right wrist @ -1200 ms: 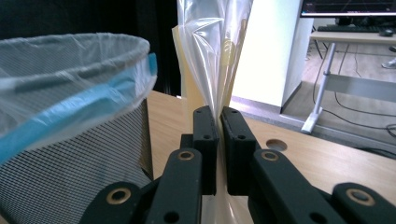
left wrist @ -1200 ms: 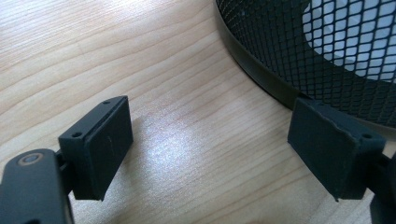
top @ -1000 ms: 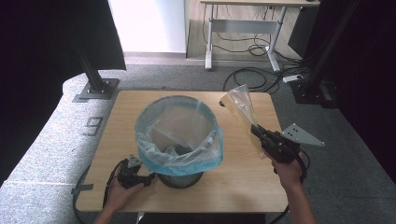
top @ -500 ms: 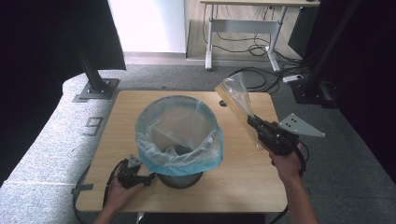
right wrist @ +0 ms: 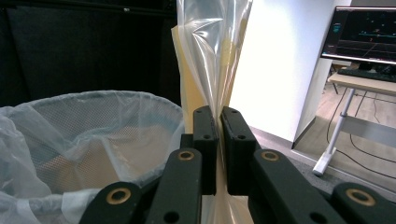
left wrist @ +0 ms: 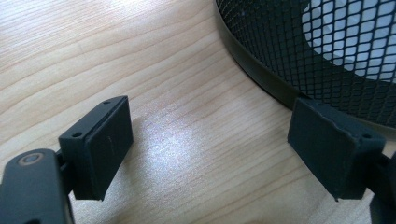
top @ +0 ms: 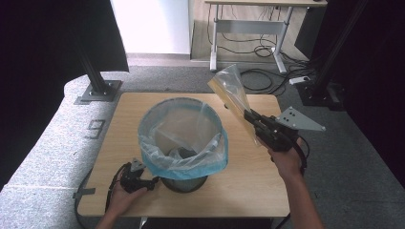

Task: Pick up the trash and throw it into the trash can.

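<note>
At the near edge of the worktop (top: 248, 191) the left gripper (top: 136, 177) rests with jaws wide apart, holding nothing, just beside the base of the mesh bin (left wrist: 327, 60). The bin's liner (top: 184, 143) is already fitted. Farther right, the right gripper (top: 258, 126) has its jaws clamped on a clear bag (top: 229, 88), held up beside the rim. Dropping it in looks like what remains.
</note>
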Demonstrator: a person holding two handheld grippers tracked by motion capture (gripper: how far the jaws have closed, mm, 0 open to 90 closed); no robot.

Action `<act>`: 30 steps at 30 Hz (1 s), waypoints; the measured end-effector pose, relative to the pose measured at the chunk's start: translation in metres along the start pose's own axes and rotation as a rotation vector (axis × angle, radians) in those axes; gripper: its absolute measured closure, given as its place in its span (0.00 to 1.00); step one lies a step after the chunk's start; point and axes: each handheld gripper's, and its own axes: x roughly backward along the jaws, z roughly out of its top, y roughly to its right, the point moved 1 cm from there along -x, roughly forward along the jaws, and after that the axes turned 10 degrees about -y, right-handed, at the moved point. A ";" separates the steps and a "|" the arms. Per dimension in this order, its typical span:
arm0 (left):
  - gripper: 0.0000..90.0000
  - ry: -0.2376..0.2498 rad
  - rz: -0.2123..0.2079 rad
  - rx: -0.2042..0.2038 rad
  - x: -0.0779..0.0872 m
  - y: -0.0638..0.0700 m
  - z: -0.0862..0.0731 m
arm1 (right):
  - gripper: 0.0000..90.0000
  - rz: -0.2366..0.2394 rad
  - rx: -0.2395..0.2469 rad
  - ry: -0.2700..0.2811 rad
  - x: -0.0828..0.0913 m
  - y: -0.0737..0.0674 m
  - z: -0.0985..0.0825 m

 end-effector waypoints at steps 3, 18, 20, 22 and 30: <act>0.15 0.000 0.000 0.000 0.000 0.000 0.000 | 0.94 0.012 0.005 -0.004 -0.006 -0.003 0.003; 0.15 0.000 0.000 -0.001 0.000 0.000 0.000 | 0.94 0.054 0.033 -0.024 -0.035 -0.022 0.014; 0.15 0.001 0.000 -0.001 0.000 0.000 0.000 | 0.94 0.059 0.033 -0.023 -0.037 -0.023 0.015; 0.15 0.001 -0.001 -0.001 0.000 0.000 0.000 | 0.94 0.063 0.033 -0.022 -0.040 -0.024 0.017; 0.15 0.000 -0.002 -0.002 0.000 0.000 0.000 | 0.94 0.075 0.034 -0.021 -0.050 -0.029 0.022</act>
